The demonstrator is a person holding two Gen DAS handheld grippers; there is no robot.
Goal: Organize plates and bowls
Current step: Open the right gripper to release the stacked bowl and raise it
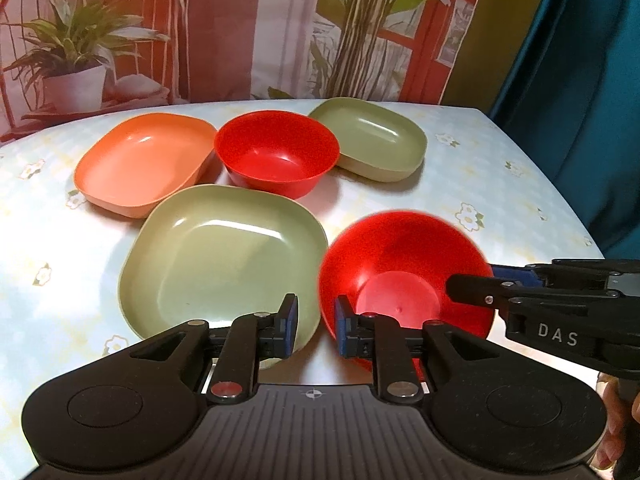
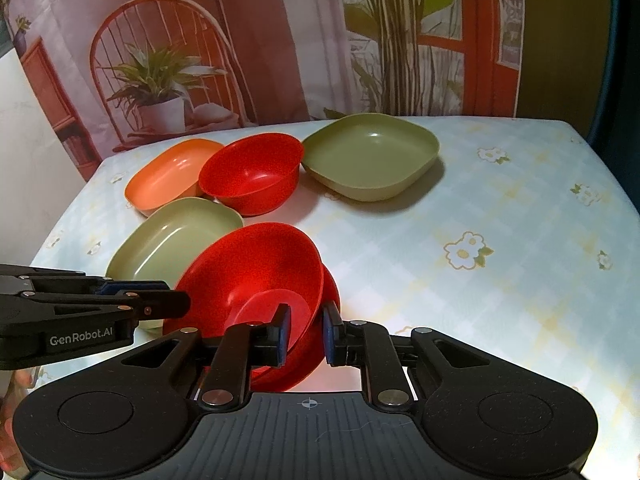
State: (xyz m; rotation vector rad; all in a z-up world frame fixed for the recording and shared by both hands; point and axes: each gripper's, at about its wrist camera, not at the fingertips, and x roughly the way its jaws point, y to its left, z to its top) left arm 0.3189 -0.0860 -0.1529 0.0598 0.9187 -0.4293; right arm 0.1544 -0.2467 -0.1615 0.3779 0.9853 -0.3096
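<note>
Red bowl (image 2: 256, 276) tilted, mouth facing left, right tool (image 2: 306, 334) clamped on its rim, left tool (image 1: 316, 326) apart.

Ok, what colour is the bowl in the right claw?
Red bowl, clearest in the right wrist view.

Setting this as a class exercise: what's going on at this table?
A person with two handheld grippers is sorting dishes. The right gripper has its jaws clamped on the rim of the near red bowl, tilting it. The left gripper is open beside the near green plate. Three more dishes sit behind.
</note>
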